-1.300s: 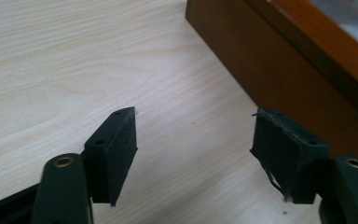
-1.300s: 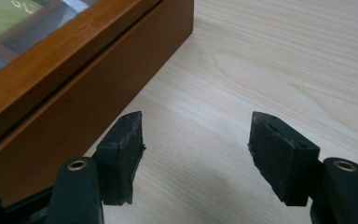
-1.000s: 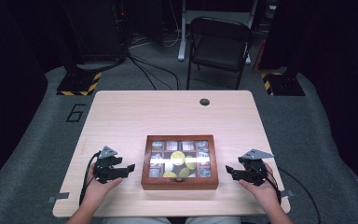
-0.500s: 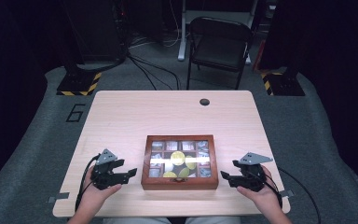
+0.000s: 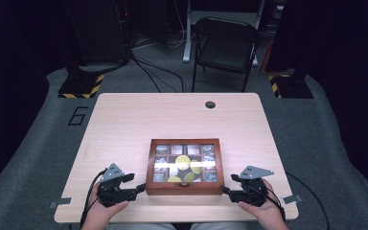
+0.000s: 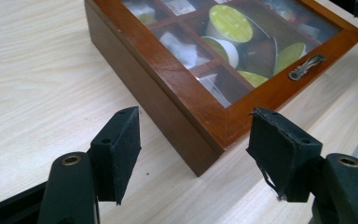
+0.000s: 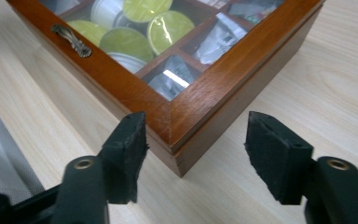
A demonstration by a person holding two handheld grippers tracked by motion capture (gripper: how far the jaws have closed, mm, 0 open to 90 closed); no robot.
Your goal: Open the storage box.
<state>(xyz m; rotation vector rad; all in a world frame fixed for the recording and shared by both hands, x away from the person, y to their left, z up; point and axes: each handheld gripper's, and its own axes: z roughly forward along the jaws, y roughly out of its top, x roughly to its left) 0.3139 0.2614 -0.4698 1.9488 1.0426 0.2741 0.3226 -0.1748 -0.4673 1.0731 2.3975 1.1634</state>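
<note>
A brown wooden box (image 5: 184, 184) with a glass lid sits near the table's front edge; green-topped capsules (image 6: 228, 23) and packets lie in its compartments, and a small metal handle (image 6: 306, 66) is on the lid's front. My left gripper (image 5: 136, 184) stands open at the box's front-left corner (image 6: 205, 161), which points between its jaws. My right gripper (image 5: 226, 184) is open too, its jaws on either side of the front-right corner (image 7: 179, 161). A hand holds each gripper low on the table.
The light wooden table (image 5: 172, 120) has a dark round hole (image 5: 210, 104) at its back edge. A black folding chair (image 5: 227, 45) stands behind the table. Cables trail from both grippers over the front edge.
Both grippers have moved down toward the front edge and inward, closing on the box's front corners. The box has not moved.
</note>
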